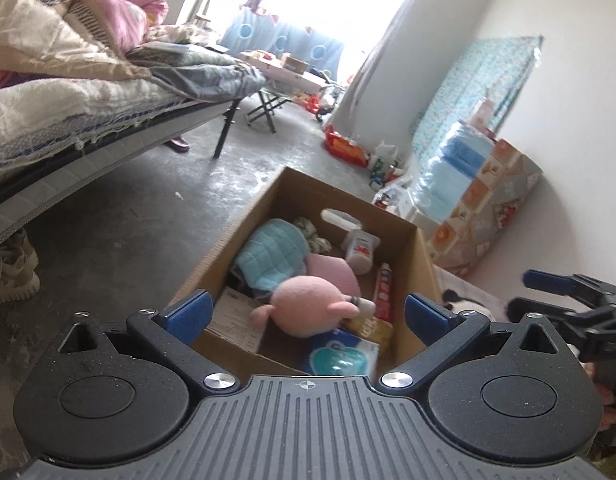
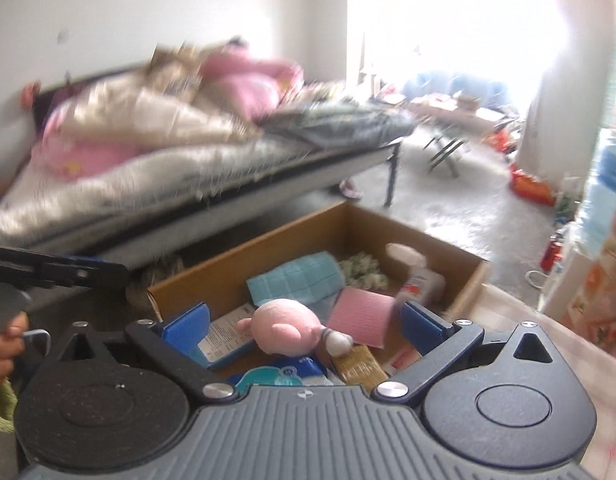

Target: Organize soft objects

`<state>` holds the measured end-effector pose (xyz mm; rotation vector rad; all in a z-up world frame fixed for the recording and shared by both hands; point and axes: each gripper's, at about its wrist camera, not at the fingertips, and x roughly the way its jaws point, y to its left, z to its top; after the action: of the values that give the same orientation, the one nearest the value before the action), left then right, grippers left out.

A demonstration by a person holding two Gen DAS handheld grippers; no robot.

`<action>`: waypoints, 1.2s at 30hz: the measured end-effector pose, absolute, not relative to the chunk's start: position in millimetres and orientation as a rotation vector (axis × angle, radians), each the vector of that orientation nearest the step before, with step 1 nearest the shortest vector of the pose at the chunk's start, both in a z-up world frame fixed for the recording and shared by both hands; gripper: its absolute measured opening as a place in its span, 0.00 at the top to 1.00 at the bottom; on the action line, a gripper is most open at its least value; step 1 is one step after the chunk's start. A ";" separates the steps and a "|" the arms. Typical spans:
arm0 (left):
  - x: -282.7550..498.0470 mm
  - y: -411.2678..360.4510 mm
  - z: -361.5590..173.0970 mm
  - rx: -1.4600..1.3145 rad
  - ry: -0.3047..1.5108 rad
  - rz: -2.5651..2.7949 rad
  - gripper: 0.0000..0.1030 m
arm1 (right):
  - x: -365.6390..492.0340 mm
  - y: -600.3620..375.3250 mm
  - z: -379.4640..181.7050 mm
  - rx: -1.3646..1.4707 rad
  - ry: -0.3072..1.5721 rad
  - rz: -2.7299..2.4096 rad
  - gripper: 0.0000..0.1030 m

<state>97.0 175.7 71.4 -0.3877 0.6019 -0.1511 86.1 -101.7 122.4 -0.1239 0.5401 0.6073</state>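
An open cardboard box (image 1: pixel 227 248) (image 2: pixel 235 264) on the floor holds a pink plush toy (image 1: pixel 312 300) (image 2: pixel 283 328), a teal quilted cloth (image 1: pixel 273 252) (image 2: pixel 295 280), a flat pink cloth (image 1: pixel 336 272) (image 2: pixel 362 314), a green patterned fabric (image 2: pixel 364 270) and a white bottle (image 1: pixel 358 244). My left gripper (image 1: pixel 308 312) hovers open above the box's near end, nothing between its fingers. My right gripper (image 2: pixel 303 324) is also wide open over the box, apart from the plush. Each gripper shows at the edge of the other's view, the right gripper (image 1: pixel 564 292) and the left gripper (image 2: pixel 59 268).
A bed (image 1: pixel 87 100) heaped with quilts and pink pillows runs along the left, shoes (image 1: pixel 11 272) under its edge. Water bottle packs (image 1: pixel 456 176) and cartons stand against the right wall. A folding table (image 1: pixel 283 76) is by the window. A hand (image 2: pixel 3 352) grips the left tool.
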 end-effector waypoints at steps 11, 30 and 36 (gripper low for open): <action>65.0 107.3 78.1 -0.189 0.630 -0.264 0.00 | -28.4 -176.1 94.0 0.101 0.467 0.277 0.00; 71.7 60.5 65.4 -0.151 0.644 -0.278 0.00 | 0.9 -328.8 39.9 0.002 0.390 -0.229 0.14; 90.3 49.0 59.4 -0.161 0.670 -0.256 0.00 | 90.6 -397.5 -2.3 -0.063 0.582 -0.300 0.48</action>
<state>90.3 49.0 59.4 -0.1613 0.6695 -0.2560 90.6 -397.5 -2.3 -0.0628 0.5815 -0.2995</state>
